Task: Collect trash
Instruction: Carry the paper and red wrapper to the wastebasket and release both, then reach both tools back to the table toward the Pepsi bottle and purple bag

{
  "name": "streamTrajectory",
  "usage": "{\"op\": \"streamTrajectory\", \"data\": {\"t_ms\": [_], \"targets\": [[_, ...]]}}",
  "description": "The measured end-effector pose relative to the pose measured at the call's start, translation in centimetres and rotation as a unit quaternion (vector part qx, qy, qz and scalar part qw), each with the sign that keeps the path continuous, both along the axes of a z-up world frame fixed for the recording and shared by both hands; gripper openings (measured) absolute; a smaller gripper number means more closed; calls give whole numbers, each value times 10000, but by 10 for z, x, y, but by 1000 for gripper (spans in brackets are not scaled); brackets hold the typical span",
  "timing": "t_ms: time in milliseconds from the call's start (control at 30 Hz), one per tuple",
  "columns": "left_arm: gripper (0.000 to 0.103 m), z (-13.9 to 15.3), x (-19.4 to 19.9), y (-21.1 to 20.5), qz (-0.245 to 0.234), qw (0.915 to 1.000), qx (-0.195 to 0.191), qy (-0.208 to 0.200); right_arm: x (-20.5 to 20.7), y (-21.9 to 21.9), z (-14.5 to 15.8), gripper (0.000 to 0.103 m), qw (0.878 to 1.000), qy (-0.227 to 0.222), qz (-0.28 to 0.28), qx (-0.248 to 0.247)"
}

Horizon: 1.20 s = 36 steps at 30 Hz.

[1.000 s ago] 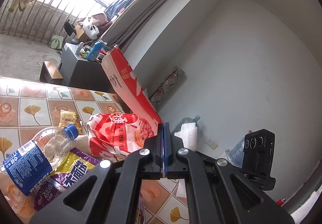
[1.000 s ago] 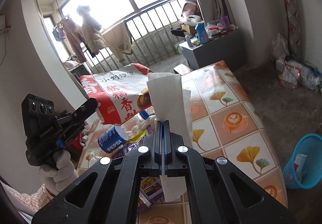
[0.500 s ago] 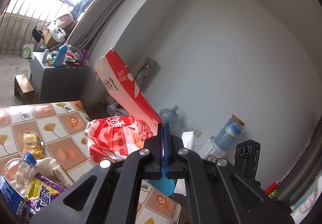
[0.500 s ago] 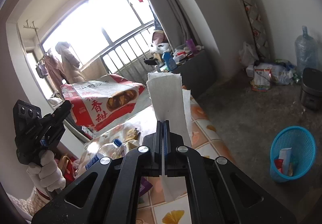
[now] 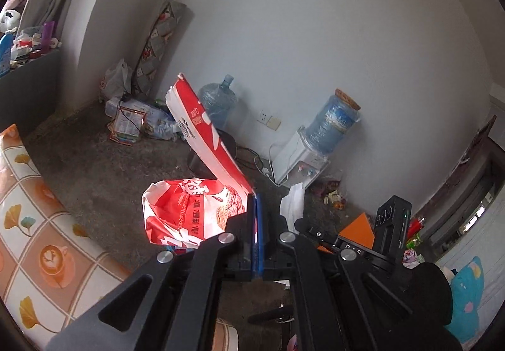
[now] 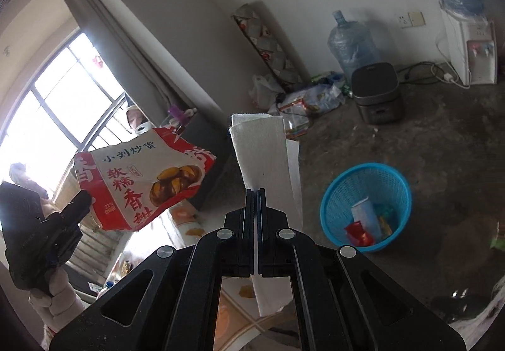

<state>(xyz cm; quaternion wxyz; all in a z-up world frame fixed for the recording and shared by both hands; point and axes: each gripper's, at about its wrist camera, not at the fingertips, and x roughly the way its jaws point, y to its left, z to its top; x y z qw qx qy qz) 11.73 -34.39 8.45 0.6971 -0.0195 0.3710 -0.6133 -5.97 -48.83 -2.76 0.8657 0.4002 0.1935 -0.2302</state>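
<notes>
My left gripper (image 5: 255,202) is shut on a red and white snack bag (image 5: 186,209) and holds it in the air above the floor, past the table's edge. The same bag (image 6: 142,184) shows in the right wrist view, at the left. My right gripper (image 6: 255,193) is shut on a folded white paper towel (image 6: 265,155) that stands up from the jaws. A blue mesh trash basket (image 6: 366,180) with several wrappers inside stands on the floor, right of and below the right gripper.
The patterned table (image 5: 28,225) lies at the lower left. On the floor by the wall are a black cooker (image 6: 377,92), a water jug (image 6: 350,45), a water dispenser (image 5: 303,158) and loose litter (image 5: 135,124).
Both grippers swung away from the table toward the floor and wall, still holding the bag and the paper towel. The trash basket has come closer in the right wrist view.
</notes>
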Motion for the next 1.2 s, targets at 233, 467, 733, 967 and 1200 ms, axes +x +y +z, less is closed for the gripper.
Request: {"op": "streamTrajectory", "data": {"t_ms": [233, 467, 733, 967, 1200], "targets": [[0, -65, -7, -105, -419, 9954, 863, -66, 6, -59, -45, 0, 9970, 215, -459, 589], [3, -130, 6, -179, -497, 9892, 1375, 51, 24, -113, -96, 1, 9924, 402, -694, 931], [36, -179, 21, -184, -212, 9790, 1981, 433, 15, -129, -181, 28, 9688, 1295, -1147, 1774], [46, -146, 27, -160, -28, 9841, 1745, 319, -2, -113, -167, 34, 9698, 1296, -1210, 1673], [56, -90, 26, -112, 285, 9903, 1355, 103, 7, -90, -104, 59, 9854, 1144, -1057, 689]]}}
